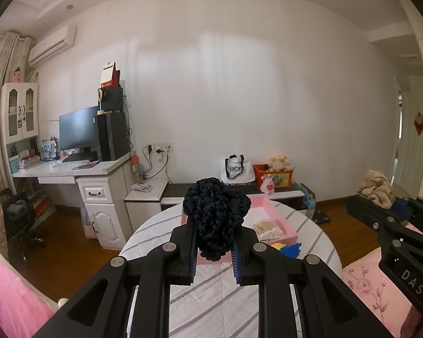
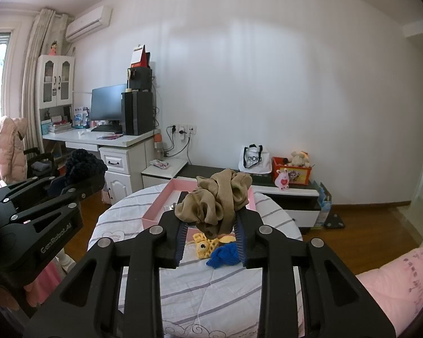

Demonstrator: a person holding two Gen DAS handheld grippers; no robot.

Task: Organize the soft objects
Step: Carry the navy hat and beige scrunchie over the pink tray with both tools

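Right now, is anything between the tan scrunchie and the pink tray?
Nothing visible. The right claw holds the tan scrunchie above the table, just short of the pink tray. The yellow toy lies below it.

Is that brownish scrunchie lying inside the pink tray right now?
No, the tan scrunchie is pinched between the right gripper's fingers, held up in front of the pink tray rather than resting in it.

White desk [image 1: 79,169] along the wall has a black monitor [image 1: 77,129] and PC tower [image 1: 111,136] on it. Air conditioner [image 2: 88,24] up top, tote bag [image 2: 253,159] on the low cabinet [image 2: 284,194].
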